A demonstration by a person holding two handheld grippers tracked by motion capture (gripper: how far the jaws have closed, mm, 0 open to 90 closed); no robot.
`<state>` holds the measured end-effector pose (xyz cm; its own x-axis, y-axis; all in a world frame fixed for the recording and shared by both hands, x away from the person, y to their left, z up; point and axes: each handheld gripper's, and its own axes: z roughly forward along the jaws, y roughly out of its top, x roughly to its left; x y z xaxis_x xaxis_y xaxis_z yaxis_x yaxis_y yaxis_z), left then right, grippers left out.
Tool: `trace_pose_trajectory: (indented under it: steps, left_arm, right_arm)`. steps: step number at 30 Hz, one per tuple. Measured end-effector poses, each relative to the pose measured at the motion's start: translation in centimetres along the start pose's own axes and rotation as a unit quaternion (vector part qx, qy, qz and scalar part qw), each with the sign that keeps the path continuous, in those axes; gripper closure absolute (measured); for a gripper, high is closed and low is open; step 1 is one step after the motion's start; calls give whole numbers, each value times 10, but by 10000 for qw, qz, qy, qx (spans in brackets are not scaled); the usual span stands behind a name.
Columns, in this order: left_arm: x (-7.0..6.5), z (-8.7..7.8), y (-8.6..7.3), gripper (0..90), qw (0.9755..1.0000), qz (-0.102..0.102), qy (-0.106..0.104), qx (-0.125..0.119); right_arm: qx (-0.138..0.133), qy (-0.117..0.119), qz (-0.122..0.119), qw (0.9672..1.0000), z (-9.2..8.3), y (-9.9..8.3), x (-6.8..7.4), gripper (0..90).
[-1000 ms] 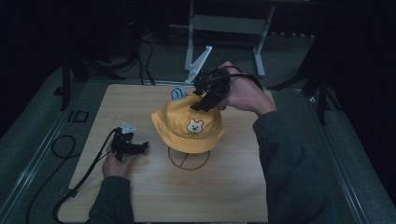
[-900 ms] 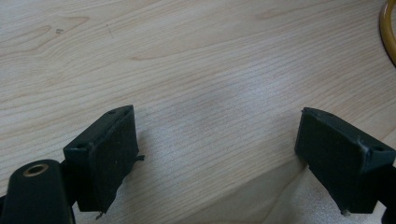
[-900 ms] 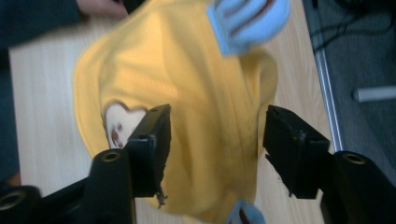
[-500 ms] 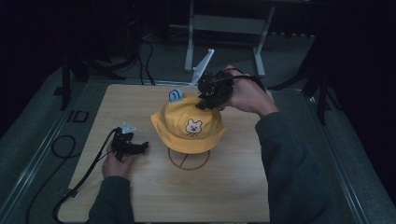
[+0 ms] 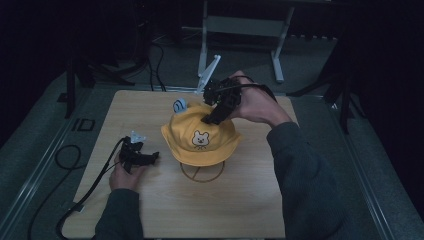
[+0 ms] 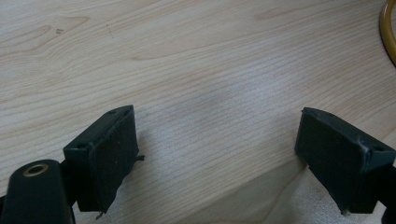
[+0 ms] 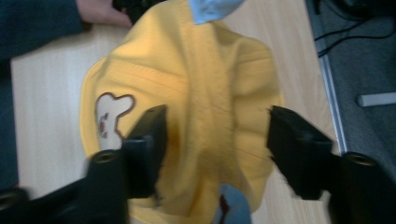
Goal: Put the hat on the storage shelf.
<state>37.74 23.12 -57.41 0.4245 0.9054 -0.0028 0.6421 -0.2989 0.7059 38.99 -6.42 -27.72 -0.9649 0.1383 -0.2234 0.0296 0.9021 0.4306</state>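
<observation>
Two black grippers are at work around the yellow hat [image 5: 200, 140], which sits on a wire stand [image 5: 202, 172] in the middle of the wooden table [image 5: 250, 200]. Nearer than the hat and off to its left, the left gripper [image 5: 150, 157] rests low on the table with its jaws wide apart and only bare wood between them. Farther back, the right gripper [image 5: 210, 119] points down at the hat's top. Its jaws have just been opening; the hat's top lies between the fingers [image 7: 147, 149], which do not squeeze it.
</observation>
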Motion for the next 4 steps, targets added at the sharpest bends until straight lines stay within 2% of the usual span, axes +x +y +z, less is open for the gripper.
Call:
trace_pose_trajectory:
  steps: [4]
  left_arm:
    - [0,0,0,129,10000,-1,1,-1]
  right_arm:
    - [-12,-166,159,9997,-3,-5,-2,224]
